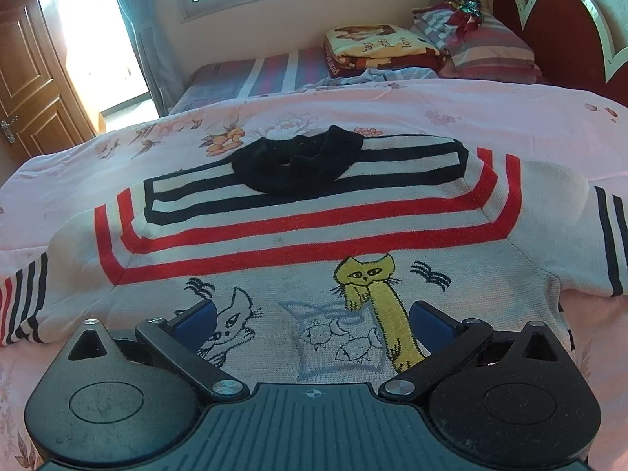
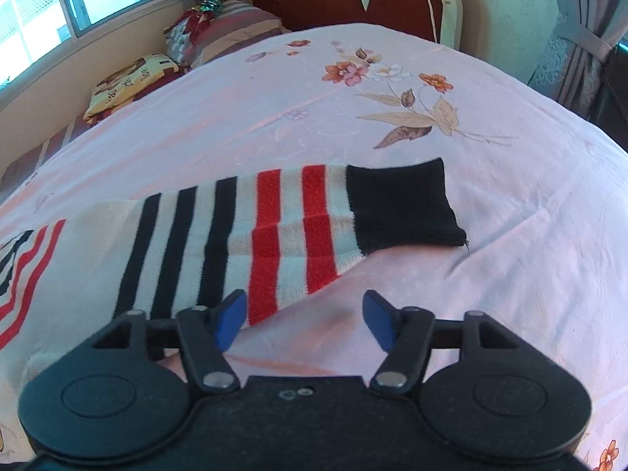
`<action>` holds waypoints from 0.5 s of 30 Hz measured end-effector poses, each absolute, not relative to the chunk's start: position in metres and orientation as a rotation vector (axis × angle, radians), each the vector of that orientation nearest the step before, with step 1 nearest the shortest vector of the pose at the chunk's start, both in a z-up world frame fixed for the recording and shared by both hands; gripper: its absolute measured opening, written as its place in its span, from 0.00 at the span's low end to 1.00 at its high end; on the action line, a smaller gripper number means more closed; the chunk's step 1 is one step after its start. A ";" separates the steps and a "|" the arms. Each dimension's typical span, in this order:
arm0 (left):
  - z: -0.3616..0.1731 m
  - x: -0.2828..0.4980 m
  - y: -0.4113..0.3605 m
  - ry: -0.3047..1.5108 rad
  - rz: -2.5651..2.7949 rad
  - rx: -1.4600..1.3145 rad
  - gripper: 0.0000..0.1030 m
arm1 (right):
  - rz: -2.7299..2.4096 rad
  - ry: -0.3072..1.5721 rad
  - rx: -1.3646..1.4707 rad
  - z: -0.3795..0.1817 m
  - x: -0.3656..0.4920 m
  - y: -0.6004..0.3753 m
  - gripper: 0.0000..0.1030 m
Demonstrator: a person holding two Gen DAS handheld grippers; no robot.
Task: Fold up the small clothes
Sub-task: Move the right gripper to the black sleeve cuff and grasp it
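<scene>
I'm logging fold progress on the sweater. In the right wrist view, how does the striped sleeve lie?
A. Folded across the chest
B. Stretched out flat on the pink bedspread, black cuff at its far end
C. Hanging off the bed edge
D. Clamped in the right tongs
B: the striped sleeve lies spread flat on the pink bedspread, ending in the black cuff; the right tongs stand open, pads off the cloth.

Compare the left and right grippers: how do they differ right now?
The left gripper hovers over the sweater's cat-embroidered front, fingers spread wide. The right gripper sits at the striped sleeve's near edge, fingers closer together, one blue pad against the sleeve, the other over the pink bedsheet. Both are open and hold nothing.
</scene>
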State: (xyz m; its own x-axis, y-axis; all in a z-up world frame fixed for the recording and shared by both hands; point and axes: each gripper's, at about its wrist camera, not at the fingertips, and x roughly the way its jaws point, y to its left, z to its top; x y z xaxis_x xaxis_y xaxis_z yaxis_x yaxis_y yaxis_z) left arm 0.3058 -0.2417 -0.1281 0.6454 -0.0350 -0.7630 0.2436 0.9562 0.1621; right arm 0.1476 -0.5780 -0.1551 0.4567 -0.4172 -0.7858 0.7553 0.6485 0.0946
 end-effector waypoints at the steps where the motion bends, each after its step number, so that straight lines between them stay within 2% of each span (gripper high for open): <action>1: -0.129 0.307 -0.243 0.856 -0.160 0.266 1.00 | -0.756 0.812 0.489 -0.159 0.147 -0.582 0.60; 3: -0.131 0.313 -0.244 0.851 -0.161 0.274 1.00 | -0.759 0.794 0.519 -0.163 0.146 -0.587 0.64; 5: -0.133 0.318 -0.244 0.853 -0.162 0.272 1.00 | -0.774 0.780 0.523 -0.163 0.151 -0.590 0.73; 7: -0.134 0.321 -0.244 0.851 -0.160 0.267 1.00 | -0.781 0.770 0.533 -0.165 0.157 -0.592 0.77; 12: -0.137 0.328 -0.240 0.848 -0.160 0.268 1.00 | -0.778 0.750 0.467 -0.167 0.177 -0.590 0.57; 14: -0.138 0.330 -0.238 0.848 -0.158 0.271 1.00 | -0.779 0.738 0.456 -0.166 0.180 -0.589 0.42; 15: -0.139 0.332 -0.237 0.847 -0.156 0.273 1.00 | -0.774 0.733 0.459 -0.165 0.181 -0.589 0.40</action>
